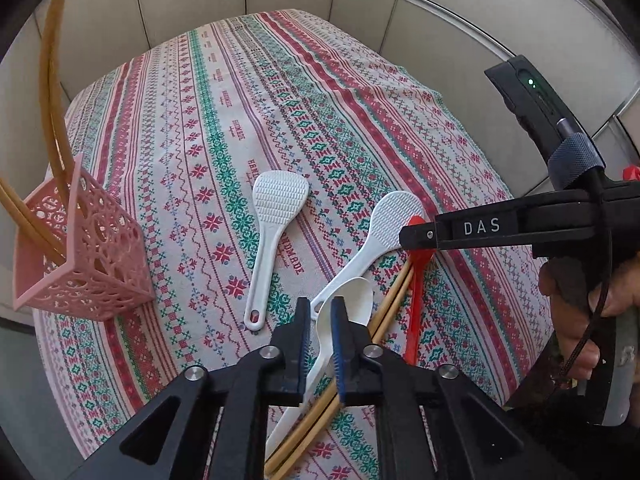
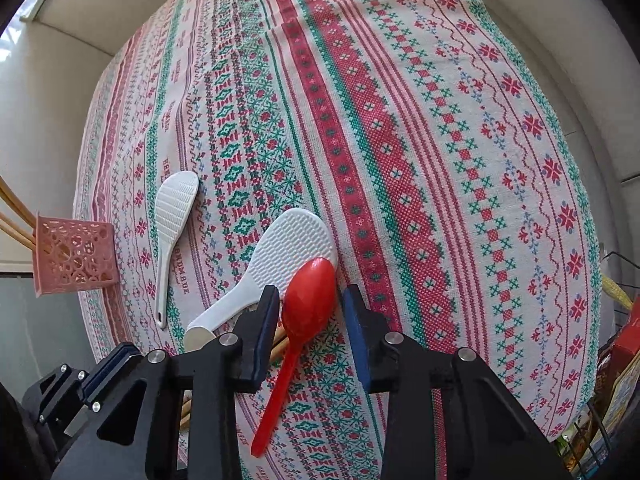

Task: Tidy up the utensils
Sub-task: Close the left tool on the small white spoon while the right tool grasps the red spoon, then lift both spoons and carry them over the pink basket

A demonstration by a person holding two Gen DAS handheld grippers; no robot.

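Right claw (image 2: 310, 312) hangs over red spoon (image 2: 308, 300), jaws parted, pads either side of bowl, no contact visible. Spoon flat on desk (image 2: 440, 160), long axis running from bowl under claw back toward camera, handle tip nearest. Left claw (image 1: 322, 328) narrowly parted over cream spoon (image 1: 348, 300), not clearly pinching it; chopsticks (image 1: 384, 308) alongside. Pink basket (image 1: 92, 256) well off to left, nearer left claw. Judgement: right claw straddles bowl, not handle; closing here grips widest part; carry must cross pile leftward.
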